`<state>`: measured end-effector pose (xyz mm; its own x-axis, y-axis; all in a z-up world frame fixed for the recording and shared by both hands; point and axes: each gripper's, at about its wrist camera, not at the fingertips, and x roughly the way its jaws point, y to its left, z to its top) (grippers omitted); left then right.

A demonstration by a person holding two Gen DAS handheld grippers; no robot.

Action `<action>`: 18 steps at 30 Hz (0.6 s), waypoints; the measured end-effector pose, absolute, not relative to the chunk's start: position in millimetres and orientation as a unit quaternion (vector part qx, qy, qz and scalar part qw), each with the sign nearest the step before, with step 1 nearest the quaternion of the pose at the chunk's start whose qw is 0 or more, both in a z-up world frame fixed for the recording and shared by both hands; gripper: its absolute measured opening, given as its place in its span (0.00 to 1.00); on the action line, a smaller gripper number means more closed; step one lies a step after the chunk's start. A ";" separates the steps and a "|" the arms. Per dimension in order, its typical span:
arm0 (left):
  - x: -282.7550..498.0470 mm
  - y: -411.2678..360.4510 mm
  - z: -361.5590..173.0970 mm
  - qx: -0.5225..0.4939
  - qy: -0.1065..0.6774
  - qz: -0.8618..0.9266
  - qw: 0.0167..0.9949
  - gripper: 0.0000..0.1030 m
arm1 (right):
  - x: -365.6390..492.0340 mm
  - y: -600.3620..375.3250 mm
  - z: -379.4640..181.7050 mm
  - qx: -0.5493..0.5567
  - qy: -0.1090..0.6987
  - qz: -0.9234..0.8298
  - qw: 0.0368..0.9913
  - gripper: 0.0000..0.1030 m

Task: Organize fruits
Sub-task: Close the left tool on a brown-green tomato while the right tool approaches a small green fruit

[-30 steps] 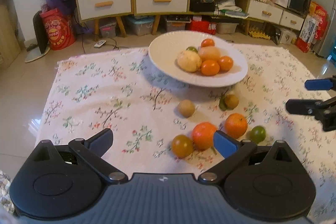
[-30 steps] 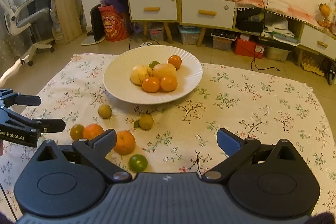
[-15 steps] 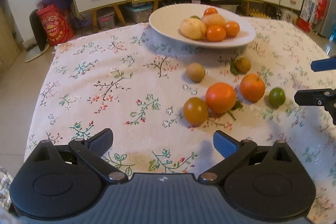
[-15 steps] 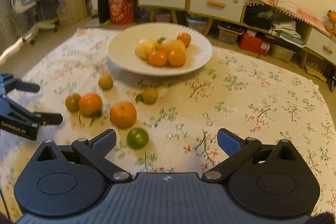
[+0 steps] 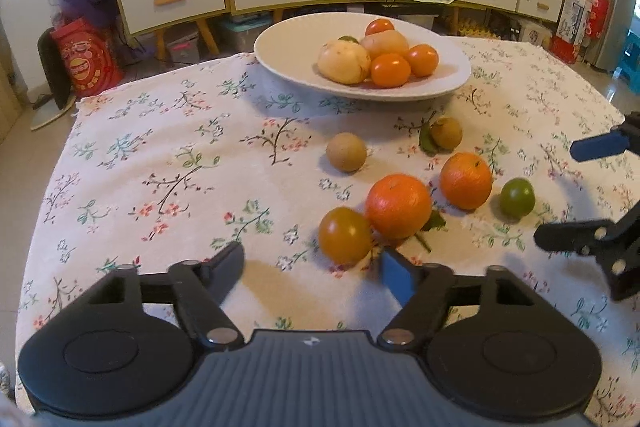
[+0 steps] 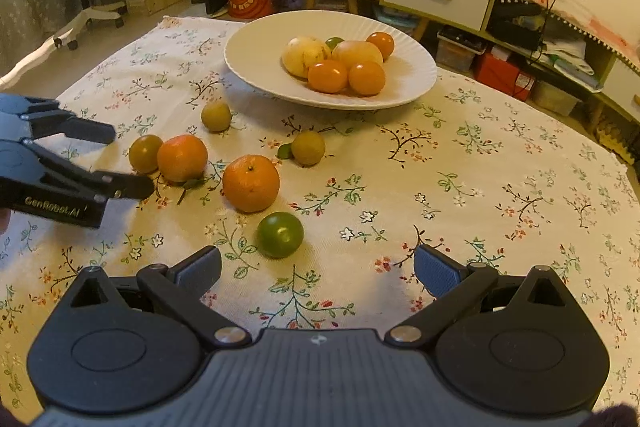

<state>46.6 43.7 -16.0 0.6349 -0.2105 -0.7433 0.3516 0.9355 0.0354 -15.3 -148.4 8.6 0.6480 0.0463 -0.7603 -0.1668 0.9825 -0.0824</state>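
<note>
A: Quick, nearest first. What's w/ the left gripper (image 5: 312, 265)?
B: Jaws part-spread, just been closing in, nothing between the pads. Bare floral tablecloth (image 5: 160, 155) under it. Blue pad of its right finger sits just short of the amber-green tomato (image 5: 345, 235), no contact that I can see.
A: And the right gripper (image 6: 318, 265)?
B: Jaws wide, released, empty. The small green fruit (image 6: 280, 234) lies just ahead of it, at about 11 o'clock from its midpoint, not between the fingers yet.
A: How do the loose fruits look?
B: Amber-green tomato is smooth, glossy, orange shading to olive. Touching it at its 2 o'clock is a big orange (image 5: 398, 207), pebbled skin, w/ a green leaf and stem poking out underneath. A second orange (image 5: 466, 181) sits near that one at 2 o'clock, apart from it, dark stem dot on top. Green fruit is round, shiny, solid green, just beside the second orange.
A: Farther out?
B: Two dull brownish-yellow round fruits. One (image 5: 346, 151) alone at approx 12 o'clock from the tomato; the other (image 5: 446, 133) has a green leaf attached on its side.
A: The plate?
B: White ribbed plate (image 5: 288, 47) at the far end of the cloth, 12 o'clock. Holds two pale yellow fruits, three small orange ones, plus a bit of green mostly hidden behind them.
</note>
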 end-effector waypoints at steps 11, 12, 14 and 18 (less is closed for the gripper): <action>53.4 37.3 -12.5 0.080 0.405 -0.168 0.895 0.07 | -14.5 -148.3 9.0 -0.078 0.417 0.061 0.904 1.00; 53.6 36.8 -12.1 0.080 0.406 -0.169 0.895 0.03 | -14.3 -148.3 8.5 -0.078 0.417 0.061 0.903 1.00; 54.2 36.2 -11.4 0.081 0.408 -0.167 0.894 0.03 | -14.6 -148.0 8.5 -0.079 0.418 0.061 0.903 0.99; 53.5 36.1 -9.9 0.083 0.414 -0.162 0.892 0.03 | -13.4 -146.4 7.1 -0.083 0.418 0.062 0.903 0.99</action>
<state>53.5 36.1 -9.9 0.6045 -0.2208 -0.7654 0.3582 0.9336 0.0136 -13.4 -146.4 7.1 0.6434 0.0431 -0.7643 -0.1824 0.9783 -0.0984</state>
